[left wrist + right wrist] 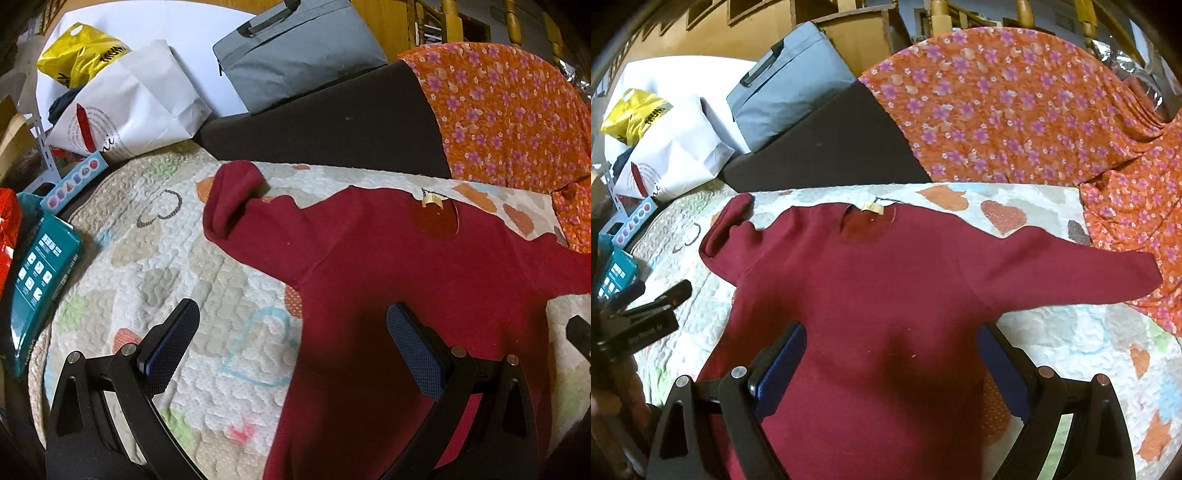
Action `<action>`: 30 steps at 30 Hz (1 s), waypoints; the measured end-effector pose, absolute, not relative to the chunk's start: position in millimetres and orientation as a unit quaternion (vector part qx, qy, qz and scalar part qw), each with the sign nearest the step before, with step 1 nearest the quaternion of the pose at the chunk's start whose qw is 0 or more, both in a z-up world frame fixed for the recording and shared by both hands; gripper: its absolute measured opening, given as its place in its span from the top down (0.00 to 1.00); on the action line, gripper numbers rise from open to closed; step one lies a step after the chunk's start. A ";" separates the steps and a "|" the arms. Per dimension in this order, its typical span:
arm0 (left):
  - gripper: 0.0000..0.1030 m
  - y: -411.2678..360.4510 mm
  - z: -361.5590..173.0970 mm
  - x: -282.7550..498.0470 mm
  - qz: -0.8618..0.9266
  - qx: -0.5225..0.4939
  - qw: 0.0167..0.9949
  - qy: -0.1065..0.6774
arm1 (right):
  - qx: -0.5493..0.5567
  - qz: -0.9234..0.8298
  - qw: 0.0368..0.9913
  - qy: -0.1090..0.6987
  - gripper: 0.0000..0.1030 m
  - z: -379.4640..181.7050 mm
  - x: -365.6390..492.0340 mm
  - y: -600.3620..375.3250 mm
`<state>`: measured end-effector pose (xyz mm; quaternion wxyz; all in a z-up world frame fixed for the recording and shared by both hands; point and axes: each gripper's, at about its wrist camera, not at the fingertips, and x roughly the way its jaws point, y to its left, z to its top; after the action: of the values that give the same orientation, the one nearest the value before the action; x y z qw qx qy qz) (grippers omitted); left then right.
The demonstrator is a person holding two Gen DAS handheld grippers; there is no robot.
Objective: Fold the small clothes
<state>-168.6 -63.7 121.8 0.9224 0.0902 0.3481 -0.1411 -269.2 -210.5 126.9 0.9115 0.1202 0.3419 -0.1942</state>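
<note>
Grippers first: my left gripper (293,325) hangs with fingers spread wide, holding nothing, straddling the left side seam of the dark red long-sleeved knit sweater (406,295). My right gripper (890,347) is likewise wide apart and empty, over the sweater's body. Sweater lies face up, mostly flat, on the quilted cream bedspread with pastel hearts (166,277); soft matte fabric, likely limp when lifted. Left sleeve (236,206) is curled back on itself; right sleeve (1071,266) runs straight out, cuff reaching the orange floral cloth (1015,110). Tan neck label (873,207) sits at the collar, far edge. I judge no fold made yet; next I'd pinch a sleeve and bring it across the chest. Beyond: dark brown cushion (332,125), grey zip bag (295,48).
</note>
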 end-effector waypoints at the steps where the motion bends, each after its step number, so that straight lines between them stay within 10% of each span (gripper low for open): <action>1: 0.01 -64.4 120.8 -169.1 -0.142 0.089 0.922 0.349 | 0.121 -0.196 0.911 0.343 0.10 126.4 -267.1 -209.3; 30: 0.01 -80.2 104.0 -167.5 -0.150 0.092 0.912 0.369 | 0.123 -0.191 0.903 0.364 0.10 114.1 -254.9 -208.8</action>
<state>-167.5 -80.2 104.0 0.9125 0.0918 0.3692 -0.1504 -254.9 -208.8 114.1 0.9032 0.1233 0.3642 -0.1909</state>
